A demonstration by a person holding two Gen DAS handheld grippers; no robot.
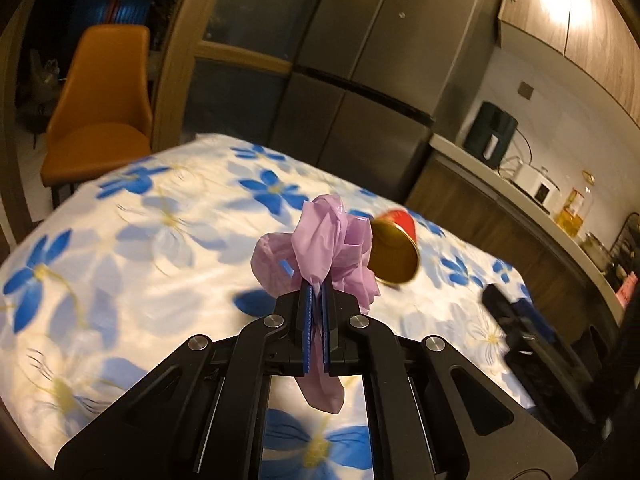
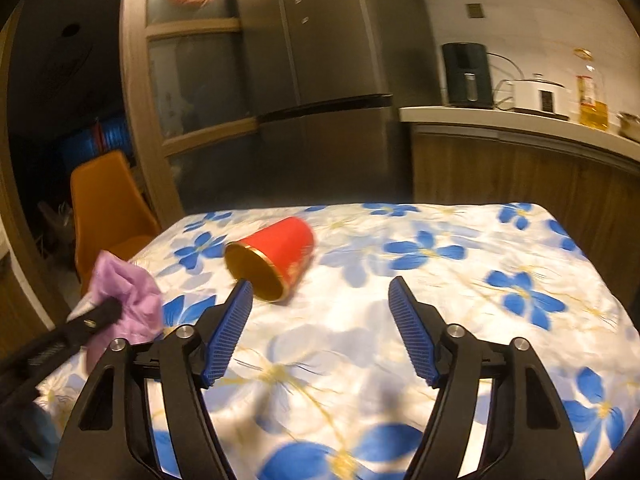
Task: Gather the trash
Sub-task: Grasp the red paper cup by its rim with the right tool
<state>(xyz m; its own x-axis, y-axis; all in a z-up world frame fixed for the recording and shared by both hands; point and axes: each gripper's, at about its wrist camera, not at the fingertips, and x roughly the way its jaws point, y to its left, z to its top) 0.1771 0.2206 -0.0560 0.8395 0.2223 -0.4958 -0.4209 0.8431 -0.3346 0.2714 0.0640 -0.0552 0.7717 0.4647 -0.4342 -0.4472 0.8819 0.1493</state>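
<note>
- L gripper (image 1: 316, 290): jaws clenched tight on a crumpled lilac plastic bag (image 1: 320, 240). Blue pads (image 1: 308, 320) nearly meet, w/ thin film pinched between them.
- Bag bunches up above the fingertips; a tail of it hangs down below the pads, toward the camera. Bag is lifted clear of the table, not resting on it.
- R wrist view shows the same L gripper (image 2: 106, 312) at the near-left edge of the table, lilac bag (image 2: 124, 292) puffed out around its tip.
- R gripper (image 2: 320, 292): jaws stand wide apart, released, nothing between them. Pads (image 2: 226, 340) hover over bare cloth, near-centre of the table.
- Red paper cup (image 2: 276, 258), gold inside, lies on its side on the tablecloth; open mouth faces near-left, base points far-right.
- Cup sits just beyond the R gripper's left finger tip, which overlaps the cup's rim in the view; contact can't be told.
- In L wrist view the cup (image 1: 394, 250) shows just right of and behind the bag, partly hidden by it; R gripper (image 1: 520, 320) is a dark blur at the right.
- Table (image 2: 460, 320) is covered w/ a white cloth printed w/ blue flowers.
- Orange chair (image 2: 104, 208) stands off the table's far-left corner.
- Grey fridge (image 2: 320, 60) stands beyond the far edge of the table.
- Counter (image 2: 500, 116) at far right carries a dark appliance, a white cooker & a bottle of yellow oil.
</note>
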